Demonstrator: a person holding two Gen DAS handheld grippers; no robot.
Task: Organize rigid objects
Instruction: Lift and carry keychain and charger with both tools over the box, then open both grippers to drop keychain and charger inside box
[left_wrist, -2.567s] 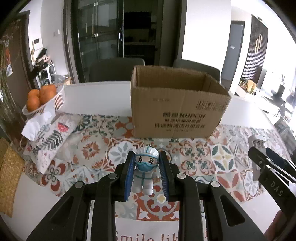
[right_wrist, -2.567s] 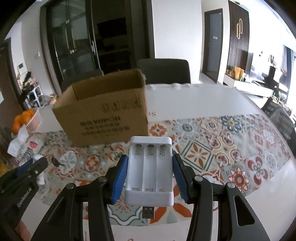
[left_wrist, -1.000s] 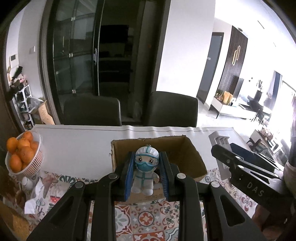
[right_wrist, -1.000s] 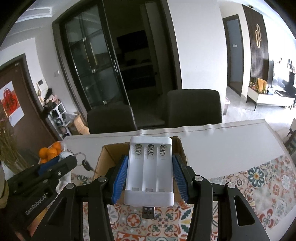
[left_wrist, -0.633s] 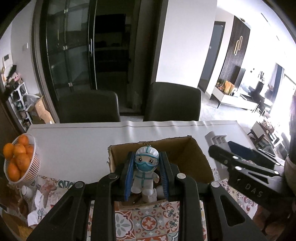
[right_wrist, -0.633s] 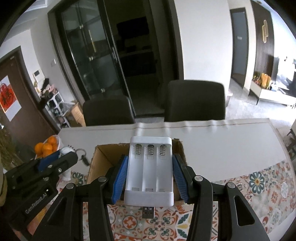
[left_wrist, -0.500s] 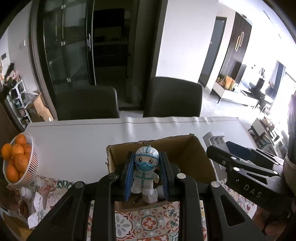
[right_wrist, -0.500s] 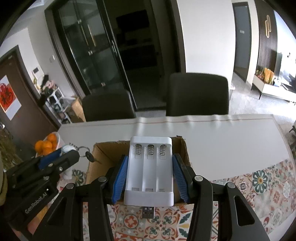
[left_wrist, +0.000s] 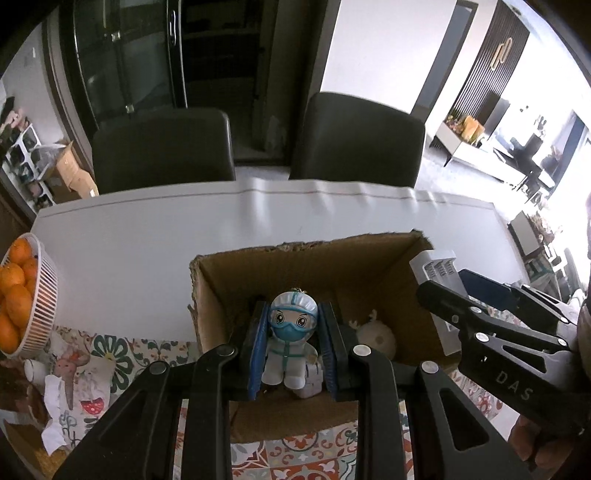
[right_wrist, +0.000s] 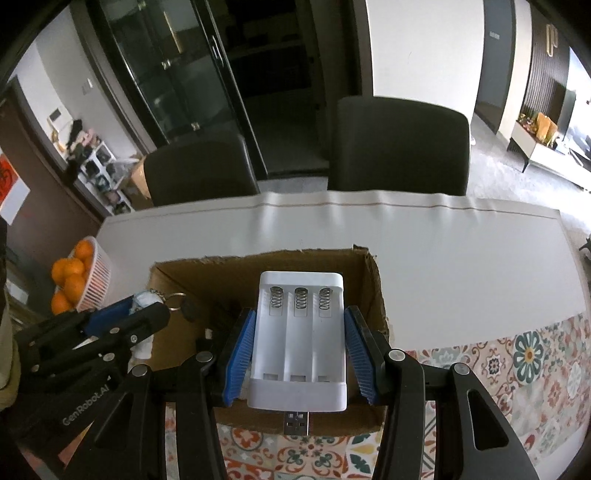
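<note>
Left tool (left_wrist: 293, 352) is clamped on the doll figurine (left_wrist: 291, 341), blue pads flat against its 2 sides; right tool (right_wrist: 299, 354) is clamped on the white battery charger (right_wrist: 300, 339), its 3 spring slots facing the camera and its USB plug toward the wrist.

Change over the last 2.6 s: both items were low in front of the cardboard box (left_wrist: 221, 295), near the patterned cloth (right_wrist: 517, 369). 1 s ago they were raised, with the box mouth just coming into view beneath them. Now both tools have tipped nose-down and both items sit over the open box, the figurine framed by the box interior, the charger spanning the right half of the opening.

Reading: carry is done and release is the step pending. Neither item has been let go. 1 pale round object (left_wrist: 376, 338) and 1 small white piece already lie on the box floor beside the figurine's line of drop.

Pose: both tools are held side by side, pitched steeply downward into the box, no visible roll. The left tool appears at the lower left of the right wrist view, with the figurine's keyring (right_wrist: 177, 298) hanging over the box's left wall. The box stands on the counter (right_wrist: 443, 251); an orange basket (left_wrist: 35, 295) sits well off to the left.
</note>
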